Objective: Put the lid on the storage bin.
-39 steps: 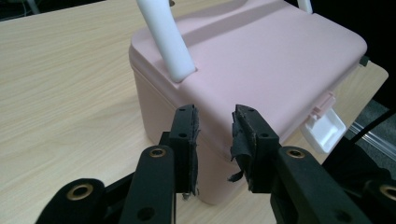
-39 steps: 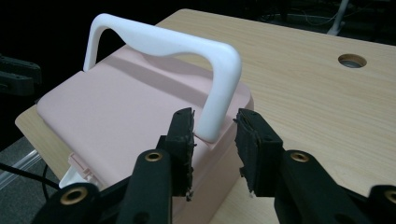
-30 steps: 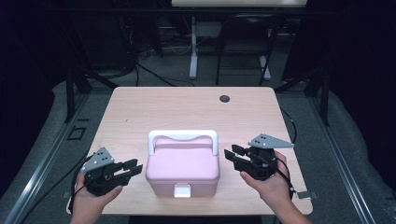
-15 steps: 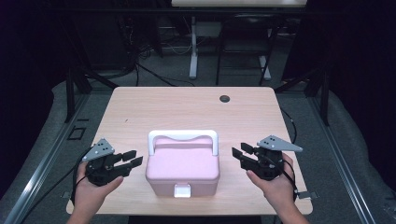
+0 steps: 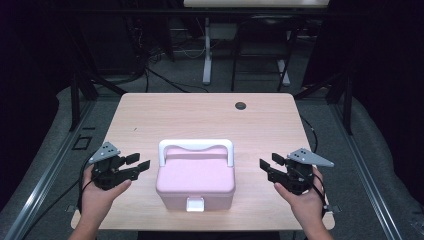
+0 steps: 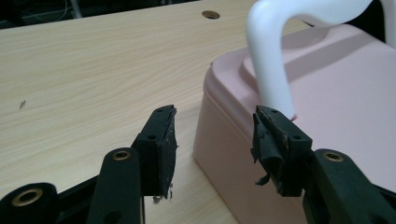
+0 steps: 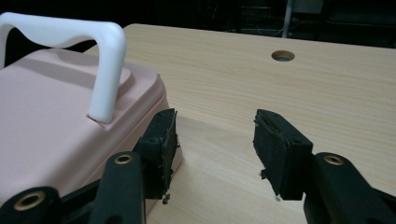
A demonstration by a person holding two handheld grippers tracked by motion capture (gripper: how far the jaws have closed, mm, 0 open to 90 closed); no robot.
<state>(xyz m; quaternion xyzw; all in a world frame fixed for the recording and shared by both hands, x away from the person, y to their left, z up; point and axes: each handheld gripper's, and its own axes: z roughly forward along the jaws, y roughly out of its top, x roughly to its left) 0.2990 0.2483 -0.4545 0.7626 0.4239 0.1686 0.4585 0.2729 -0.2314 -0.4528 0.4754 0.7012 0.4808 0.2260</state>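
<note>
Pink storage box (image 5: 196, 180): stands upright on the near half of the table, midway between the two grippers; its lid is closed. In the left gripper view the box (image 6: 299, 121) shows at right; in the right gripper view (image 7: 60, 116) it shows at left.
White carry handle (image 5: 195, 148): arches over the far edge of the lid, raised upright, its two legs running down into the lid.
White front latch (image 5: 195, 204): sits at the middle of the box's near face, down against it.
Left gripper (image 5: 136, 165): held in the person's left hand just beside the box's left side, jaws pointing toward the box. The jaws have just been opening and stand released and wide, with nothing pressed between them; in the left gripper view (image 6: 212, 140) the box's corner lies beyond the gap, apart from the pads.
Right gripper (image 5: 270, 162): held in the person's right hand, near the box's right side but apart from it. The jaws have just been opening and are released; the right gripper view (image 7: 215, 140) shows bare wood between them.
Wooden table (image 5: 200, 115): light grain, bearing the box.
Cable hole (image 5: 241, 105): a round dark opening near the table's far edge, right of centre.
</note>
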